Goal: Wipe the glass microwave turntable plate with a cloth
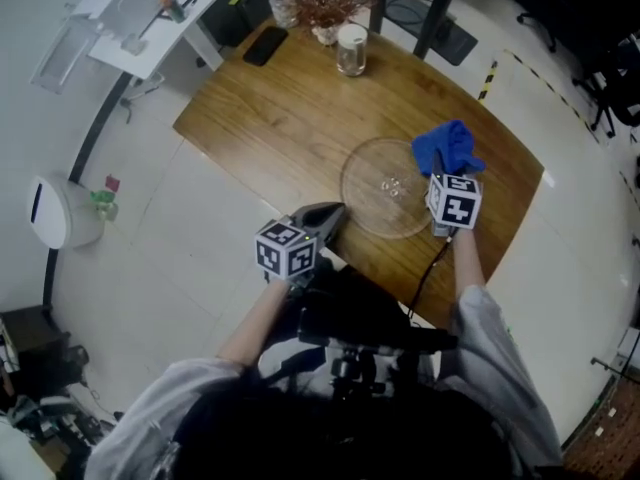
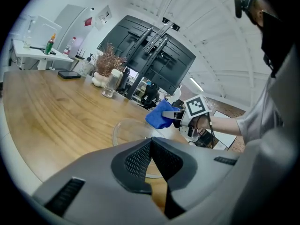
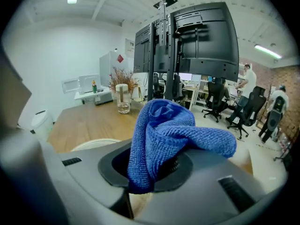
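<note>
A round clear glass turntable plate (image 1: 388, 188) lies flat on the wooden table (image 1: 270, 118), near its front right edge. My right gripper (image 1: 446, 176) is shut on a bunched blue cloth (image 1: 447, 146), held above the plate's right rim. In the right gripper view the cloth (image 3: 164, 125) fills the jaws and the plate's pale rim (image 3: 93, 144) shows below left. My left gripper (image 1: 334, 212) hovers at the plate's near left edge, jaws shut and empty. The left gripper view shows the plate (image 2: 127, 128) ahead, with the cloth (image 2: 161, 115) beyond it.
At the table's far end stand a glass jar (image 1: 351, 50), a vase of dried branches (image 1: 325, 3) and a black phone (image 1: 265, 45). A white desk (image 1: 150, 13) is at far left, a white bin (image 1: 60, 213) on the floor. Office chairs and people (image 3: 246, 86) are beyond.
</note>
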